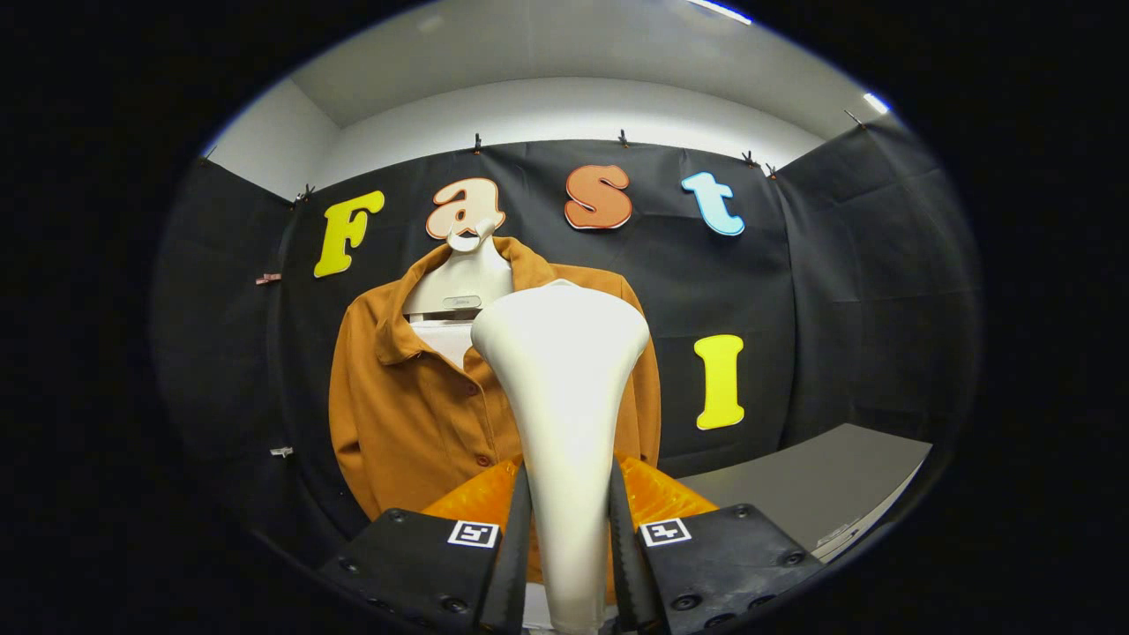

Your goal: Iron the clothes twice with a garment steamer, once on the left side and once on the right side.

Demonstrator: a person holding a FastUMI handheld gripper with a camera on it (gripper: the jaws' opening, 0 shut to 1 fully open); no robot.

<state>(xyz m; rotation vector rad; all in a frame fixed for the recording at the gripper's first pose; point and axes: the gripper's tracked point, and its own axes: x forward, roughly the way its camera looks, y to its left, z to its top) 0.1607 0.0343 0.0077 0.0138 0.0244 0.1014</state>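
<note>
Gripper view: tool [569,529] grips upright steamer [564,370] facing shirt [406,414].

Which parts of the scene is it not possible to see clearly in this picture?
- Right half of the orange shirt: gripper view, hidden behind the white steamer that the gripper is shut on.
- Shirt hem: hidden by the fingers and an orange translucent part.
- Steamer face and any steam: turned away from the camera.
- Grey table: cut off at the view's edge.

Booth was dim; ceiling strip lights [719,11] glared overhead; steamer head [561,353] shone bright; fisheye bent edges; focus stayed sharp centrally.
</note>
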